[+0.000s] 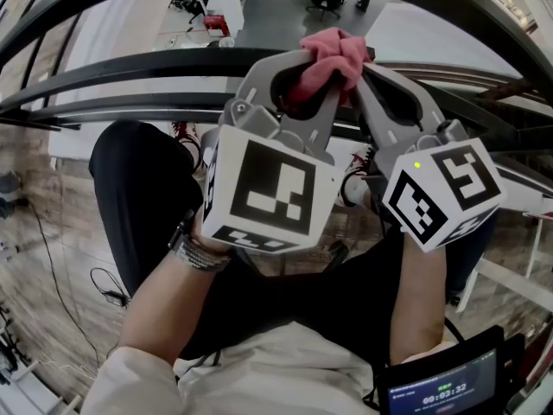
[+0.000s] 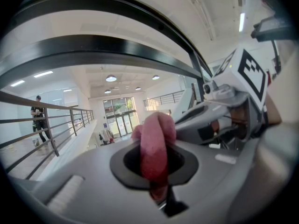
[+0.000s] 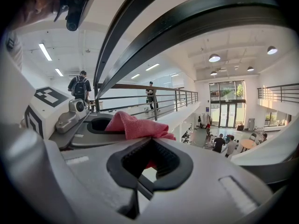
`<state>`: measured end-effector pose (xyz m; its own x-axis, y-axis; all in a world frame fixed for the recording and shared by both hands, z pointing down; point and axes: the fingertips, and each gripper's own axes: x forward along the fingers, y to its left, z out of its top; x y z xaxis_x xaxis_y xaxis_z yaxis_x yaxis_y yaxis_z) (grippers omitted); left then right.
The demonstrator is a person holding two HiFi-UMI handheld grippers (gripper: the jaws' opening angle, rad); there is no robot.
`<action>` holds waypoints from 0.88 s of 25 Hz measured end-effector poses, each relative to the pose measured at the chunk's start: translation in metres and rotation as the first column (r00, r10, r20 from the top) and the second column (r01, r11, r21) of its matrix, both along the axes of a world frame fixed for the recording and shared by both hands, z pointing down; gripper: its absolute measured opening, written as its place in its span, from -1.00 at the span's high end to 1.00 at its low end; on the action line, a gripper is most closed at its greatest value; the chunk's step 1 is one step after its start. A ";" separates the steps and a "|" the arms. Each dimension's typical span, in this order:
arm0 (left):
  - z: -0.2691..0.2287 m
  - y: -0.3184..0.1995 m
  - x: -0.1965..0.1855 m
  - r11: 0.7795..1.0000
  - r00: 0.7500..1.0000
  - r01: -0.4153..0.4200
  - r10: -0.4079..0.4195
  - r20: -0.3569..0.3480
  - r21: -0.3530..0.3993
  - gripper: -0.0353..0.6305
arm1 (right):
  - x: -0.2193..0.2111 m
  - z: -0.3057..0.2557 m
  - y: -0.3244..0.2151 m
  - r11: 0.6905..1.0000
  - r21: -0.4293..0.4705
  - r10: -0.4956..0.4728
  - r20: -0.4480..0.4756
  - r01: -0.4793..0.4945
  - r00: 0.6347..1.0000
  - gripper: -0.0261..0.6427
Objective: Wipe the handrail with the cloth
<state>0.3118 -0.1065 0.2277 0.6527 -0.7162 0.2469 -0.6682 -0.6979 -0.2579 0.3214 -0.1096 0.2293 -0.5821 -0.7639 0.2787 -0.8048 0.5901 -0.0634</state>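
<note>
The pink cloth [image 1: 335,52] is bunched in the upper middle of the head view, just in front of the dark handrail [image 1: 130,69] that crosses the top of the frame. From here I cannot tell whether the cloth touches the rail.

The left gripper [image 1: 304,69] has its jaws closed on the cloth. In its own view a thick fold of the cloth [image 2: 155,125] stands up through the padded opening and is squeezed between the two jaws.

The right gripper [image 1: 363,66] comes in from the right and its tips meet the same bunch. In the right gripper view its jaws are together. The cloth [image 3: 133,125] lies across their far end, and a small bit of pink shows inside the opening, so they seem to pinch its edge.

The two grippers lean toward each other like a roof, with their marker cubes [image 1: 268,188] low in the middle of the frame. The left forearm [image 1: 160,296] rises from the lower left and has a bracelet [image 1: 197,253] at the wrist. The right forearm [image 1: 419,292] rises nearly straight from the lower right. A small screen [image 1: 445,392] is in the bottom right corner.

Behind the rail, two people [image 3: 80,85] walk on a far walkway at the left of the right gripper view.
</note>
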 end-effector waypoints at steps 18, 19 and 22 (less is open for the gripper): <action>0.001 0.002 0.015 0.999 0.999 -0.032 0.032 0.002 0.005 0.80 | 0.015 0.001 0.002 0.999 0.005 0.033 0.005 -0.033 0.999 0.92; 0.001 0.003 0.017 0.999 0.999 -0.035 0.035 0.002 0.005 0.80 | 0.017 0.001 0.003 0.999 0.006 0.036 0.007 -0.036 0.999 0.92; 0.001 0.003 0.021 0.999 0.999 -0.044 0.044 0.003 0.007 0.80 | 0.021 0.002 0.003 0.999 0.008 0.044 0.009 -0.044 0.999 0.92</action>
